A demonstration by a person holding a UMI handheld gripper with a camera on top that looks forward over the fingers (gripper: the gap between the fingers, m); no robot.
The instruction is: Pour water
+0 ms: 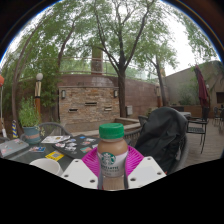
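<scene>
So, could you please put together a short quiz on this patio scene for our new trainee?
1. True or false: the bottle has a green cap.
2. Multiple choice: where does the bottle stand in relation to the gripper? A) far beyond the fingers, by the brick wall; B) between the two fingers, against the pink pads; C) lying flat on the table.
3. Fill in: the large thing just beside the bottle, draped in black, is a ____.

Key:
1. True.
2. B.
3. Chair.
</scene>
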